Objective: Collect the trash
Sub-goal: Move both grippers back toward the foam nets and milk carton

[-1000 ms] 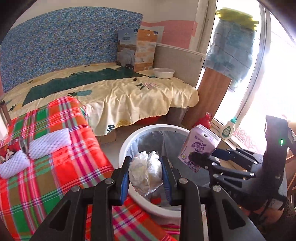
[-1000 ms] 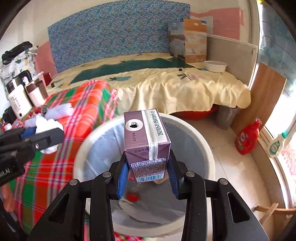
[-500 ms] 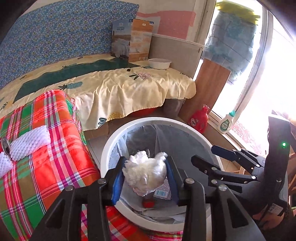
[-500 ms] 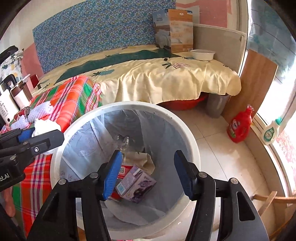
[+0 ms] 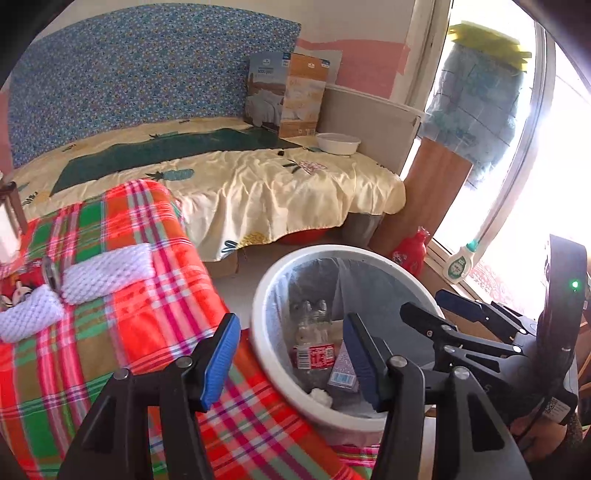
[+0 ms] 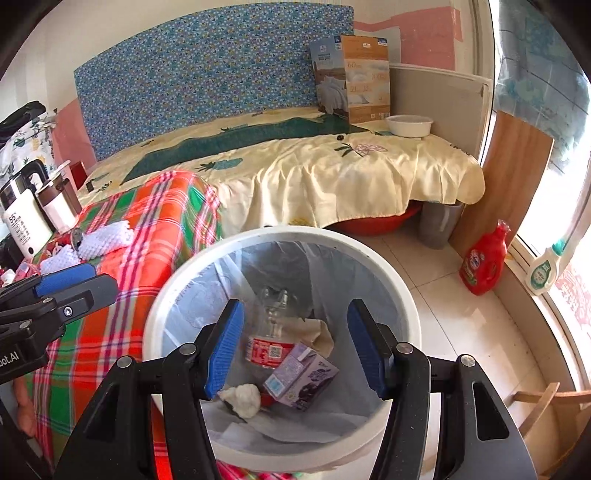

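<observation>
Right-wrist view showed the purple carton, crumpled tissue and a plastic bottle lying in the lined white bin, with the right gripper spread empty above it and the left gripper opening empty, while white foam nets remained on the plaid cloth, likely next.

A low bed fills the far side, spread with a pale yellow sheet printed with pineapples. Behind it stands a blue floral headboard against a wall painted pink below and white above. A grey panel closes the bed's right end, with a brown wooden board leaning beside it. Near left, a table wears a red, green and orange plaid cloth. The floor is pale tile. Hard daylight pours through the window on the right.
</observation>
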`<state>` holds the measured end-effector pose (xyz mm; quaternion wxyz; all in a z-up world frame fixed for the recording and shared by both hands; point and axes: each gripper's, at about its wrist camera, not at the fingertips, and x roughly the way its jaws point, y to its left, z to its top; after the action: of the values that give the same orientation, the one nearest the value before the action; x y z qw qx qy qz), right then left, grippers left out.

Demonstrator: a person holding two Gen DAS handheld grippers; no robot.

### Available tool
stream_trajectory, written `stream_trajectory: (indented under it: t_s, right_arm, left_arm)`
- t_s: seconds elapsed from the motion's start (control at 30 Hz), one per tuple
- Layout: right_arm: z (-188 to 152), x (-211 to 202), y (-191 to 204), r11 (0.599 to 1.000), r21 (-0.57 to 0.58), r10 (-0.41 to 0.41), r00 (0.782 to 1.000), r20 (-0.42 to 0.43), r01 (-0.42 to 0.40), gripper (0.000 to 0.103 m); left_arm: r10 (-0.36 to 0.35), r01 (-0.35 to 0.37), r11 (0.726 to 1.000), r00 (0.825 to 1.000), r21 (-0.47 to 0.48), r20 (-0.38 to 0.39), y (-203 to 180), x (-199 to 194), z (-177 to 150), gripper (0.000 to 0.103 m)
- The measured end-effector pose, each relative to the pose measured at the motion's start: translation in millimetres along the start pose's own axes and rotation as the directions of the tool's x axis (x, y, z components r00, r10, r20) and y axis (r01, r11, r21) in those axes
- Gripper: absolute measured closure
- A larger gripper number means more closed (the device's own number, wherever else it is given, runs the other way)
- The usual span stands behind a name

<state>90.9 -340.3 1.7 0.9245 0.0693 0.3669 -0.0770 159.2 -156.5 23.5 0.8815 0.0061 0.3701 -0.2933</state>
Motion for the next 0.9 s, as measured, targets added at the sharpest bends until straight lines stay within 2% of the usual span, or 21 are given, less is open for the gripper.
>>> stream_trajectory:
  t_s: [0.23, 0.33, 0.47, 0.57, 0.63, 0.77, 0.9]
  right_arm:
    - [4, -8, 31, 0.998, -0.029, 0.057, 0.998, 0.026, -0.057, 0.044]
    - [7, -10, 53, 0.994, -0.052, 0.097, 0.995, 0.038, -0.095, 0.044]
    - [9, -9, 83, 0.985, -0.092, 0.148, 0.988, 0.039, -0.144, 0.044]
    - [10, -6, 105, 0.977, -0.121, 0.184, 0.982, 0.036, -0.178, 0.044]
    - [10, -5, 116, 0.972, -0.133, 0.202, 0.979, 0.034, -0.196, 0.044]
    - [12, 3, 143, 0.957, -0.172, 0.242, 0.970, 0.021, -0.235, 0.044]
    - [14, 15, 166, 0.937, -0.220, 0.279, 0.960, 0.001, -0.272, 0.044]
  left_arm:
    - [0.071, -0.070, 0.997, 0.997, -0.030, 0.036, 31, -35, -10, 0.045]
    - [0.123, -0.120, 0.991, 0.991, -0.058, 0.048, 51, -52, -17, 0.045]
    - [0.203, -0.198, 0.977, 0.977, -0.076, 0.072, 76, -77, -25, 0.045]
    - [0.237, -0.229, 0.968, 0.969, -0.102, 0.071, 96, -90, -32, 0.045]
    - [0.280, -0.271, 0.957, 0.957, -0.106, 0.077, 107, -99, -36, 0.045]
    - [0.324, -0.309, 0.939, 0.942, -0.150, 0.087, 135, -120, -47, 0.045]
    - [0.395, -0.372, 0.907, 0.914, -0.197, 0.093, 168, -142, -60, 0.045]
